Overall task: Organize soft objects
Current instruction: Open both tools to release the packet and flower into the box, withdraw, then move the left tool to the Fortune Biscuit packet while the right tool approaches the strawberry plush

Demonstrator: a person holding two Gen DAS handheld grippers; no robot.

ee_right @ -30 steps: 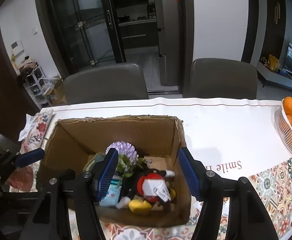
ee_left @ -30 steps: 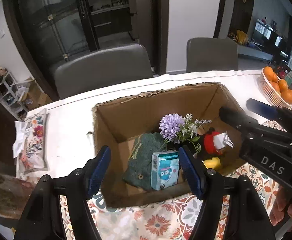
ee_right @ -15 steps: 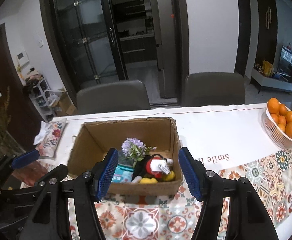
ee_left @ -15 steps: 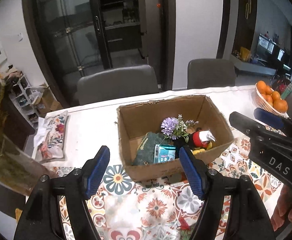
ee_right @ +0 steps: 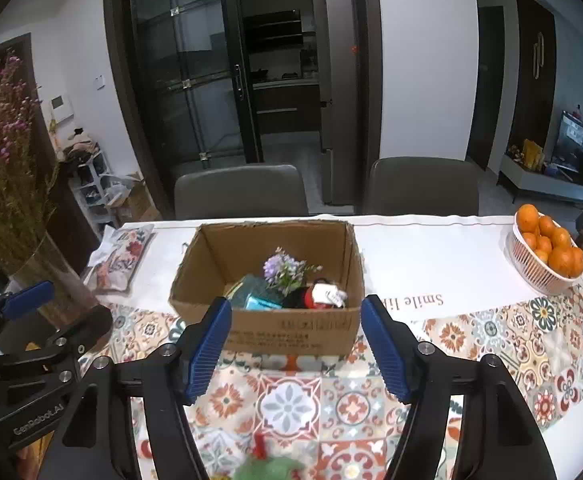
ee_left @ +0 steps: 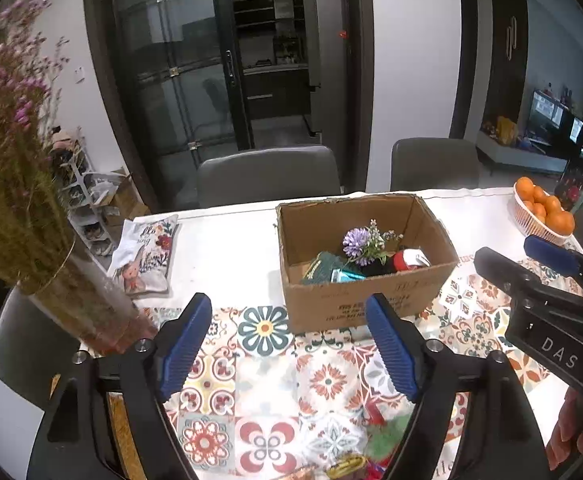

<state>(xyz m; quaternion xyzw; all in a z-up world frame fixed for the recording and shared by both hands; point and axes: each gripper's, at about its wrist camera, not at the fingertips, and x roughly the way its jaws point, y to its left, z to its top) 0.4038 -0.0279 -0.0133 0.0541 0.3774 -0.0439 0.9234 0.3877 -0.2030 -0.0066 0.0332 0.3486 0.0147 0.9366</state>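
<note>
A cardboard box stands on the patterned tablecloth. It holds a purple flower sprig, a green knitted piece, a teal packet and a red-and-black plush. My left gripper hovers short of the box's near wall, jaws opening, nothing between them. My right gripper hangs beside it, also opening and empty. A green and red fuzzy object lies on the cloth just below both grippers.
A glass vase of dried pink flowers stands at the left, close to my left gripper. A floral pouch lies behind it. A basket of oranges sits far right. Two grey chairs face the far edge.
Both grippers have drawn back and risen from over the box, which now looks smaller and farther. The vase and the fuzzy object have come into view. The jaws stand slightly wider.
</note>
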